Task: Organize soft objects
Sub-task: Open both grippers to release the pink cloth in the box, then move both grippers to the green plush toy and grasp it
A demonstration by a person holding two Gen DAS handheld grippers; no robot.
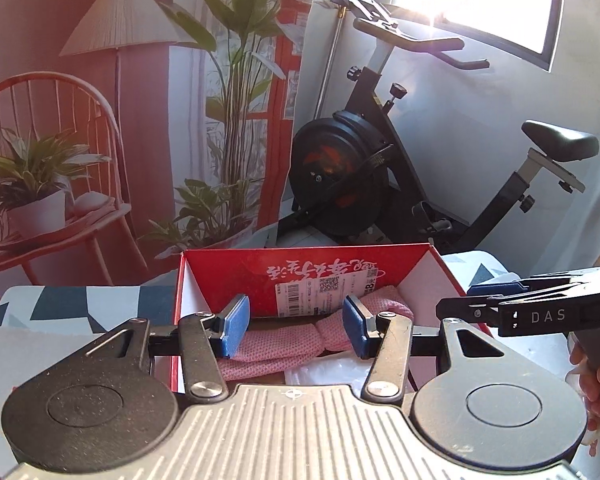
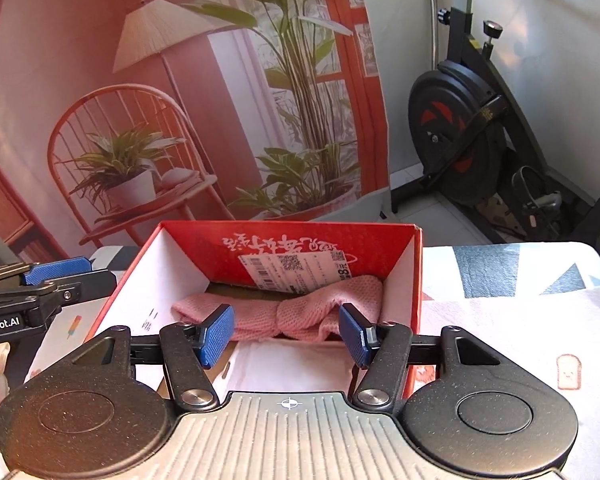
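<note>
So, a pink knitted mesh headband with a knot in the middle [image 2: 296, 314] is seen lying inside an open red cardboard box with white inner walls [image 2: 416, 280], pushed toward the far end, just under a white shipping label stuck on the red back wall [image 2: 296, 266]. The box is set on a worktop covered with a white cloth printed with blue-grey triangles [image 2: 520, 300].

The right tongs [image 2: 286, 334] are spread wide, with nothing pinched between the blue pads [image 2: 216, 334]. They are held over the near part of the box, and the headband is framed right between and beyond the two pads; whether the tips touch it can't be told. The left tongs [image 1: 296, 326] are also spread apart and empty, held above the near edge of the same box, with the headband [image 1: 292, 344] seen past and below the pads.

In the left wrist view, the right tongs [image 1: 496, 292] are seen from the side at the right edge, over the box's right wall, and a bit of crinkly clear plastic [image 1: 332, 372] is spotted in the box just in front of the headband. In the right wrist view, the left tongs [image 2: 56, 270] are seen at the left, beside the box's left wall.

Behind the worktop, a printed backdrop with a lamp, chair and plants [image 2: 180, 100] is hung, and a black exercise bike [image 2: 472, 132] is parked next to it.
</note>
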